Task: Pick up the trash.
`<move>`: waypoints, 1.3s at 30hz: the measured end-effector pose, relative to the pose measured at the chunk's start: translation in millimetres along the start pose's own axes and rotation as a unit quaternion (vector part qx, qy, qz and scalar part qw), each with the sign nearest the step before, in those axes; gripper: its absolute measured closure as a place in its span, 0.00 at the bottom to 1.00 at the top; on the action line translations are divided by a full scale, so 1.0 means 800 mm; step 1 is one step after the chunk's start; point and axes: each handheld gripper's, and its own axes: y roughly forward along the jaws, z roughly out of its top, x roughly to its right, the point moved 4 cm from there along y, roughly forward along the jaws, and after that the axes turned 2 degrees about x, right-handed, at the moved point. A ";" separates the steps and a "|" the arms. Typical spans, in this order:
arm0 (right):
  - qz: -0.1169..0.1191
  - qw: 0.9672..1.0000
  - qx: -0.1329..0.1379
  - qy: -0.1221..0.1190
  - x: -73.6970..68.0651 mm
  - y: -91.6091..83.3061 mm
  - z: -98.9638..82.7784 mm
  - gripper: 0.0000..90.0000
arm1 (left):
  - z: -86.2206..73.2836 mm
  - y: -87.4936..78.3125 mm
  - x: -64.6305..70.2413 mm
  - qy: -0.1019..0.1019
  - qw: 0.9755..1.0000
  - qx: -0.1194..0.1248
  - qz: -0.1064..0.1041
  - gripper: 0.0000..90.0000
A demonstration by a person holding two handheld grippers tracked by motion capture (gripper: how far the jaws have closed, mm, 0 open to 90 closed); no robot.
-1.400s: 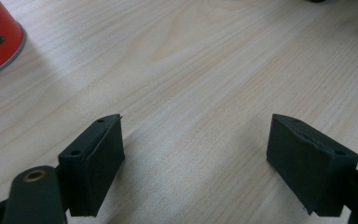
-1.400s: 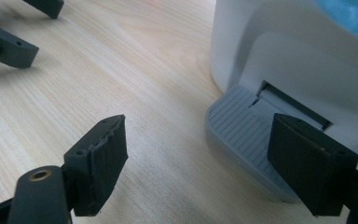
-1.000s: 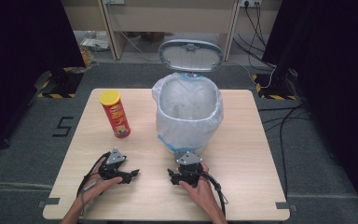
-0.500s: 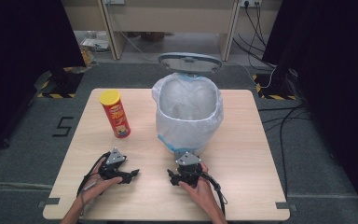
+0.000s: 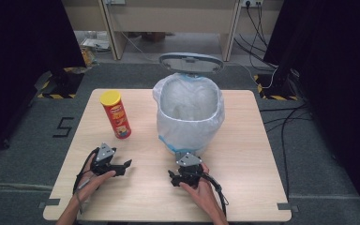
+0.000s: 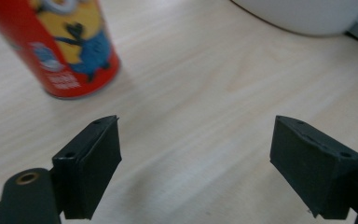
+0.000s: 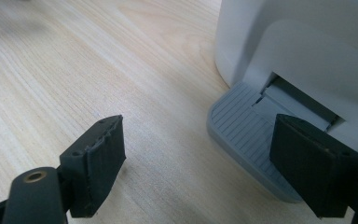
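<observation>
Standing upright on the far left part of the pale wooden table: a tall red cardboard crisp tube with a yellow plastic lid, printed with a yellow cartoon figure, well apart from the white pedal bin lined with a thin white plastic bag, whose grey lid stands raised behind it. Probably light and stiff, this tube, but smooth and round, so a little slippery and easy to tip over; best taken around the middle of the body, one jaw on each side, not by the lid, and without too strong a squeeze, since thin cardboard can dent. Nearest to it, the left gripper, low over the table, spread wide, holding nothing and touching nothing; seen along its jaws, the bottom of the tube ahead and to the left, outside the gap between them. The right gripper also wide open and empty, resting low just in front of the bin, with the ribbed grey foot pedal just beyond its right jaw; contact with the pedal not possible to tell. Judged from this, a wide enough opening for the tube already.
</observation>
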 end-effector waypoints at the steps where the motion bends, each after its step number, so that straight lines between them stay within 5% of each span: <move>1: 0.000 1.000 0.000 0.000 0.000 0.000 0.000 0.20 | 0.003 -0.001 -0.004 -0.003 1.000 0.006 0.008 0.17; 12: 0.001 1.000 0.000 0.000 0.000 0.000 0.000 0.20 | 0.030 0.015 -0.036 -0.030 0.997 0.045 0.055 0.17; 28: 0.002 1.000 0.000 0.001 0.000 0.000 0.000 0.20 | 0.051 0.039 -0.075 -0.066 0.992 0.091 0.058 0.18; 39: 0.000 1.000 -0.001 -0.003 0.000 0.001 0.000 0.19 | 0.063 0.056 -0.090 -0.071 0.990 0.100 0.070 0.18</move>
